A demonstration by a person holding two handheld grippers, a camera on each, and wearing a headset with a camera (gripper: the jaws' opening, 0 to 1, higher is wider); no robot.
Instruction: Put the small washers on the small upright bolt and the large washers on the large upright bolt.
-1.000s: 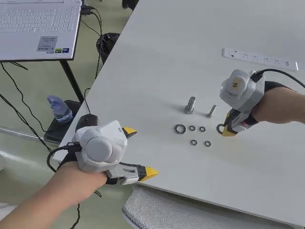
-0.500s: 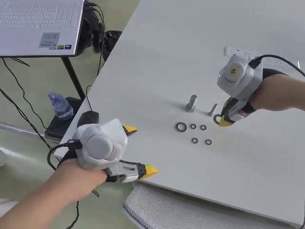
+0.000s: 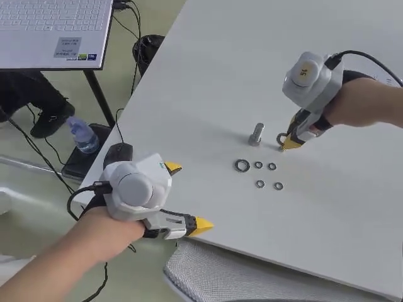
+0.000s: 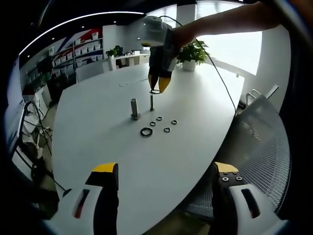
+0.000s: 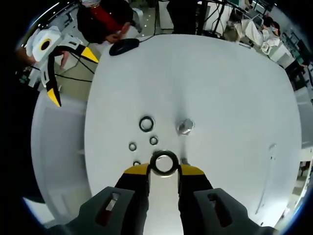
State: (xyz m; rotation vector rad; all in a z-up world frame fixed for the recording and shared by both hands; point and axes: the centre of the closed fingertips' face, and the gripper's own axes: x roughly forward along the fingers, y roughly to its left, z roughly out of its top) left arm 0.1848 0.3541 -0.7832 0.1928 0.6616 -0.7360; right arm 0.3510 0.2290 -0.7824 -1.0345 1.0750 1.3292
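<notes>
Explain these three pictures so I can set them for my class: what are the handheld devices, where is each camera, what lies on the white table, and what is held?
No robot here: a person holds a two-jaw gripper in each hand. The rectangular picture comes from a camera on the person's headset, looking down. Each round picture comes from a camera riding on one gripper. On the table stand a large bolt and a small bolt, with one large washer and four small washers lying beside them. The right gripper is shut on another washer, close by the small bolt. The left gripper is open and empty, near the table's edge.
</notes>
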